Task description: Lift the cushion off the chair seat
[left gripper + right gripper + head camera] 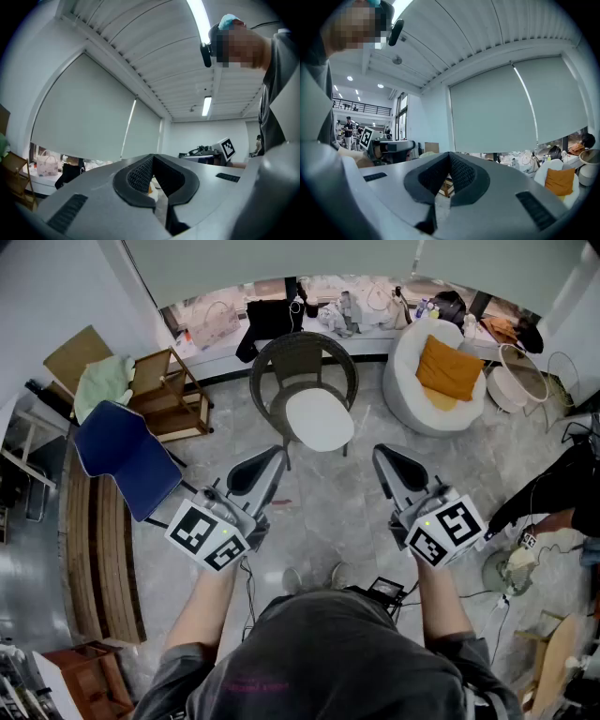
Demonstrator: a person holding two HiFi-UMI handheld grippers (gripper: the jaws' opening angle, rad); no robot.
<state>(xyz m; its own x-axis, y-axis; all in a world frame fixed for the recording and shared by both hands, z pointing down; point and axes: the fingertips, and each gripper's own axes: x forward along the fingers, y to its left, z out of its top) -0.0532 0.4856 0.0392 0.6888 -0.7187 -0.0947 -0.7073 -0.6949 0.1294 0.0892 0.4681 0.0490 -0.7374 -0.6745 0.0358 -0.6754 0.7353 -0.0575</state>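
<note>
Your left tool (272, 458) and right tool (385, 457), both closed and empty, face one white cushion (319, 420) on one wicker chair (302, 352), between one blue chair (122, 451) and one armchair (411, 395).

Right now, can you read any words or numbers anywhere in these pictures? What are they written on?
No text here can be read.
Pink print on the person's dark shirt: too small and blurred to read.
Marker cubes: only black-and-white square patterns, no letters or numbers.
Bags and bottles on the window ledge: any print is too small to read.
</note>
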